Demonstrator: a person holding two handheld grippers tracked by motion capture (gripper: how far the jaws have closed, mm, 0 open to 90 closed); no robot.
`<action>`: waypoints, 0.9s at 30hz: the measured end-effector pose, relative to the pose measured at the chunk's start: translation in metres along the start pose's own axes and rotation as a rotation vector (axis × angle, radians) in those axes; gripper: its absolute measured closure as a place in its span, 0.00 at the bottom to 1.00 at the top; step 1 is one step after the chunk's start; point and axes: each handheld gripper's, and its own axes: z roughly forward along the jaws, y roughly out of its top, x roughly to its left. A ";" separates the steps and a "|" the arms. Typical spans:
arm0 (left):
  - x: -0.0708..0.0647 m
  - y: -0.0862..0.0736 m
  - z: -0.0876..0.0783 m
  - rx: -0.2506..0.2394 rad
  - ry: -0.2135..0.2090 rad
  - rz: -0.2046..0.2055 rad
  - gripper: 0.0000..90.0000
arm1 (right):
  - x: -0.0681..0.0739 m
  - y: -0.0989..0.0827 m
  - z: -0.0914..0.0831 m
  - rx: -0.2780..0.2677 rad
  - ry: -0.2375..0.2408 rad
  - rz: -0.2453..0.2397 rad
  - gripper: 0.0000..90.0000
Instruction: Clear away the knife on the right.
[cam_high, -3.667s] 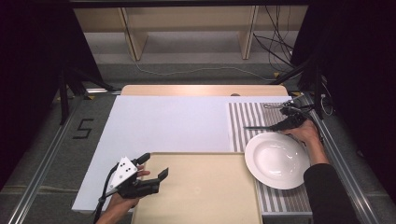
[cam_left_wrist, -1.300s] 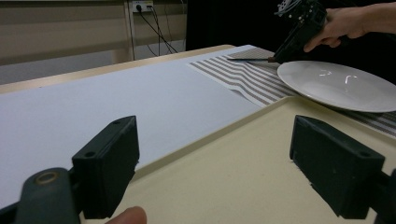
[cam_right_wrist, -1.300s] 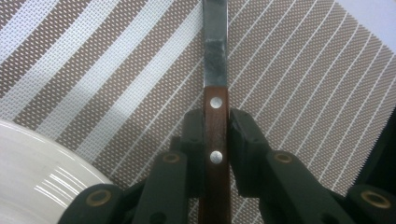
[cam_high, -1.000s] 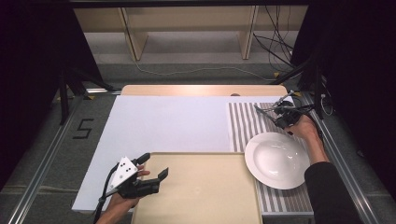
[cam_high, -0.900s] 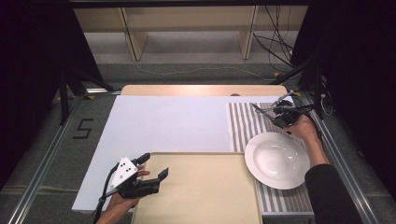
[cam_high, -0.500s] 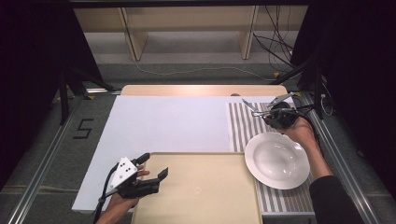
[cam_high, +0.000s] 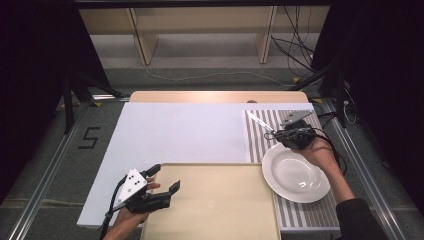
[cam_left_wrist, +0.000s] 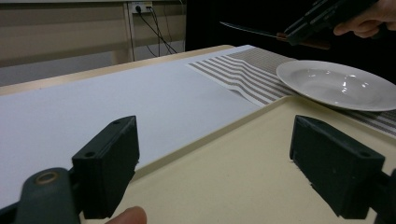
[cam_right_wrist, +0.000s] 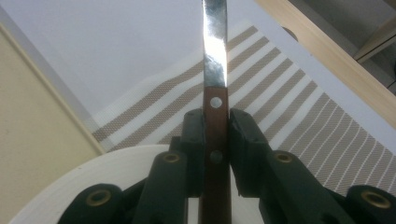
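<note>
The right tool (cam_high: 276, 134), clamped on the knife (cam_right_wrist: 215, 98) by its wooden handle, has lifted it off the striped mat (cam_high: 260, 137) above the plate (cam_high: 295, 172), while the left tool (cam_high: 165, 180) waits open over the tray (cam_high: 220, 210).

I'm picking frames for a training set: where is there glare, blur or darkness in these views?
Right gripper view: glare on the knife blade, near jaws soft. Left gripper view: jaws blurred up close, plate sharp with small highlights. High view: both sides fall into black, a highlight on the plate's bowl.
</note>
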 end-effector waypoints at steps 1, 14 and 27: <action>0.000 0.000 0.000 0.000 0.000 0.000 0.17 | 0.000 0.000 0.000 0.000 0.000 0.000 0.86; 0.000 0.000 -0.001 -0.003 0.002 -0.001 0.17 | 0.034 -0.007 -0.009 -0.013 0.054 -0.033 0.86; 0.000 0.000 0.000 -0.002 0.003 0.001 0.17 | 0.066 -0.019 -0.021 -0.027 0.104 -0.039 0.86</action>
